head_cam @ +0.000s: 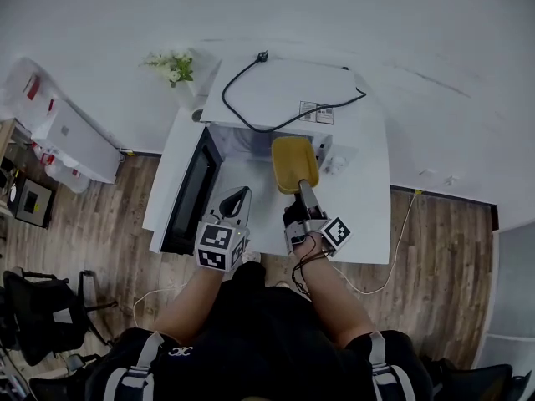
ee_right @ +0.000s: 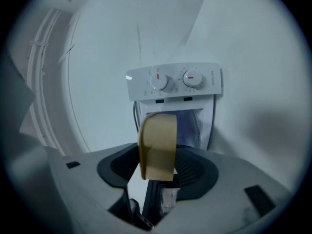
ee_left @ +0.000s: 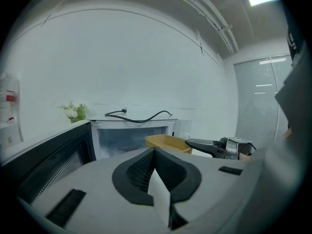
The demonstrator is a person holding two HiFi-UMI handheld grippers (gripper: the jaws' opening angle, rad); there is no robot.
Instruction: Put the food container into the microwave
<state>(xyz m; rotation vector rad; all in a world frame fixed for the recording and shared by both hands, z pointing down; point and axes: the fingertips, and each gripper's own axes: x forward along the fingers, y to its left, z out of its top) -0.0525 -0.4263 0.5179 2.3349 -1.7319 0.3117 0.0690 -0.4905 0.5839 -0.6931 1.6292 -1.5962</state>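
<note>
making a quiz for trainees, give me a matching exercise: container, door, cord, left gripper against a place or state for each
1 container
2 door
3 cord
4 left gripper

a lying on top of the microwave
b swung open
c shut, empty
d held in the right gripper

Pairs: 1-d, 2-b, 3-a, 4-c
</note>
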